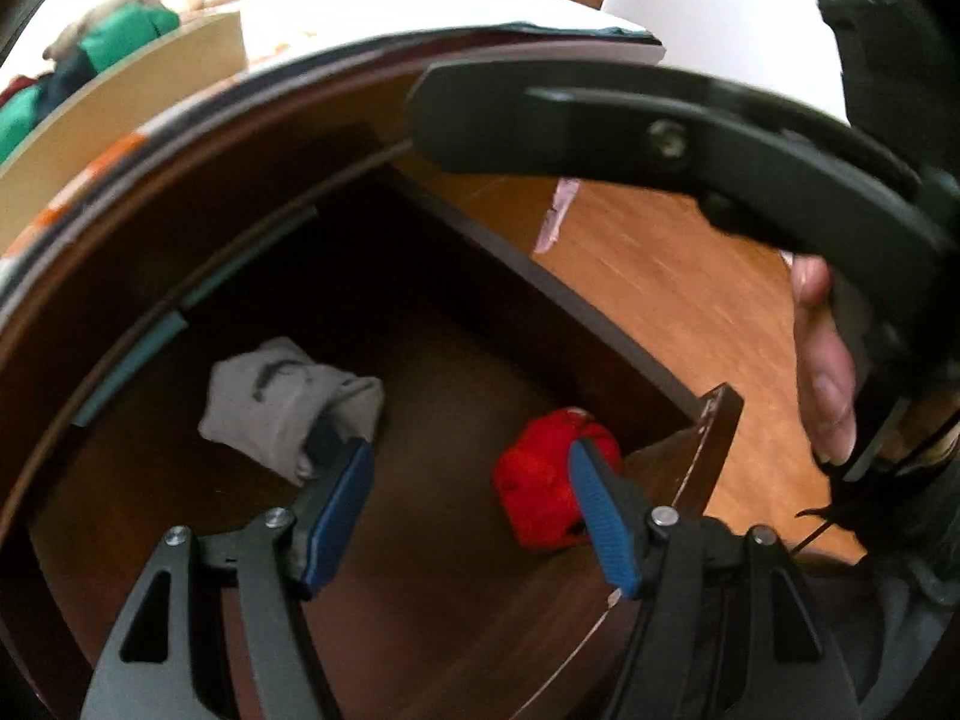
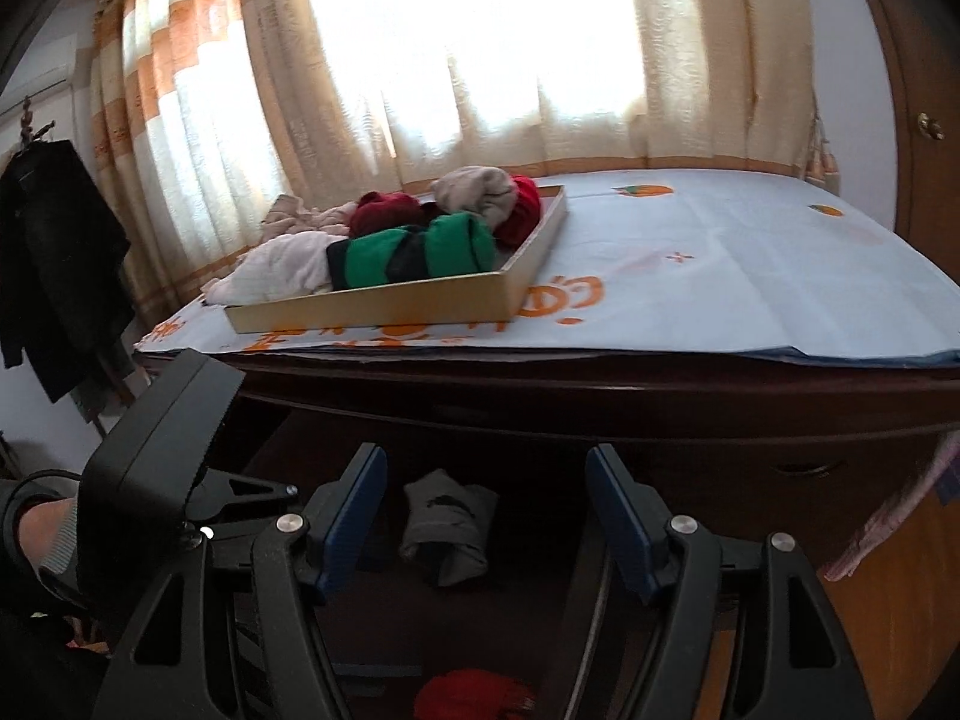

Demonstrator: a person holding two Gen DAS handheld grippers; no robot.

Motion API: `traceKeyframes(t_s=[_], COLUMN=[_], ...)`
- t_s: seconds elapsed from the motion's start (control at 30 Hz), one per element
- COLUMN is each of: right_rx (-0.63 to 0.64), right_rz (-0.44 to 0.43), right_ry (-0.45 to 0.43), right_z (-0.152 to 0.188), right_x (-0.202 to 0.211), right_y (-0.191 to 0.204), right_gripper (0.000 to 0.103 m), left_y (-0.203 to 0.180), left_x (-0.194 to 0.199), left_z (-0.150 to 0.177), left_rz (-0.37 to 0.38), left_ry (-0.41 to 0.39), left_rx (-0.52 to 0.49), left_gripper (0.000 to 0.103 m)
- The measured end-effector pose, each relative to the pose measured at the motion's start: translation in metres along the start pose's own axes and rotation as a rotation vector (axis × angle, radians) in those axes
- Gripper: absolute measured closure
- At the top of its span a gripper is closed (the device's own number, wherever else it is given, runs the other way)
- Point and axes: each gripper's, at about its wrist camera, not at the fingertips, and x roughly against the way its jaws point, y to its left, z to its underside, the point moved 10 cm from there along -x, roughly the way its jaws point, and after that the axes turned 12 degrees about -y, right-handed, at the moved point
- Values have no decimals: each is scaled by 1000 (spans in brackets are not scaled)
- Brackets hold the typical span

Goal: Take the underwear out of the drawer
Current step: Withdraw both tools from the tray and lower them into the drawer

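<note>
Open drawer, dark wood: grey rolled underwear towards its back left, red rolled underwear by its front right corner, the two well apart. Your left gripper hangs above them, jaws spread with nothing between; your right gripper likewise stands spread and empty. Shallow box of rolled garments sits on the cloth-covered top.
</note>
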Motion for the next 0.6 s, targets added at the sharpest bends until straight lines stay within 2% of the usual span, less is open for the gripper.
traceKeyframes(t_s=[0.27, 0.6], right_rx=[-47, -92], right_rz=[20, 76], right_ry=[-14, -35], right_z=[8, 13], right_x=[4, 11], right_y=[-18, -44], right_gripper=[32, 31], left_y=[-1, -15], left_x=[-19, -43], left_z=[4, 11], left_rz=[14, 117], left_ry=[78, 204], left_rx=[52, 139], left_gripper=[35, 35])
